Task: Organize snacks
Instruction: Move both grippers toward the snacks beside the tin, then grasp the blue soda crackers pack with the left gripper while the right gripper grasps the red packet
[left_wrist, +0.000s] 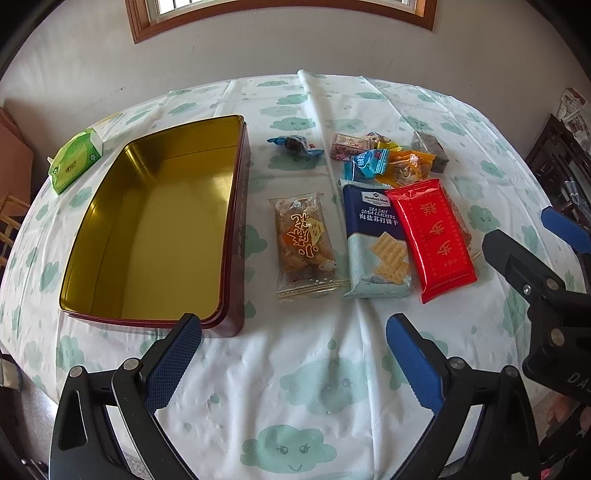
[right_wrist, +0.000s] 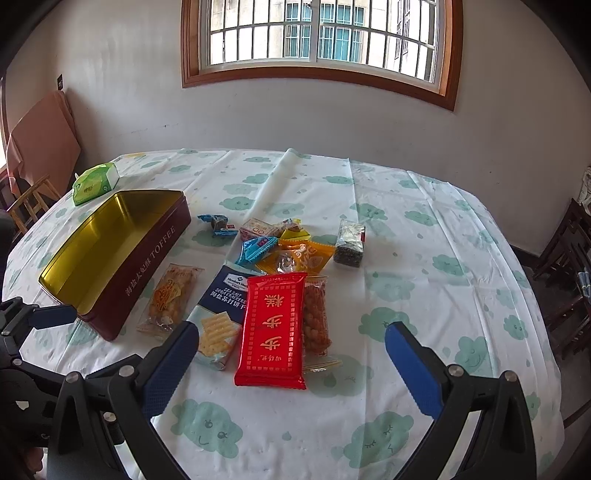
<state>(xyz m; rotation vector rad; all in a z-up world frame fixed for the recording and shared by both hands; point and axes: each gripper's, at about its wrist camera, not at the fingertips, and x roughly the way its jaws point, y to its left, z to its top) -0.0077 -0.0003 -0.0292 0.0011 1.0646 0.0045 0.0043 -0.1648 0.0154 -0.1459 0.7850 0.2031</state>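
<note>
Both the left gripper and right gripper hung wide apart, holding nothing, above the worktop; snacks lay beside the tin.

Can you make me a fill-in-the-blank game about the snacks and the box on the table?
1. The inside of the tin is colored ____.
2. The red packet lies partly on top of the ____ packet.
3. The number of snacks inside the tin is ____.
4. Both the left gripper and the right gripper are ____.

Missing words: gold; crackers; zero; open
</note>
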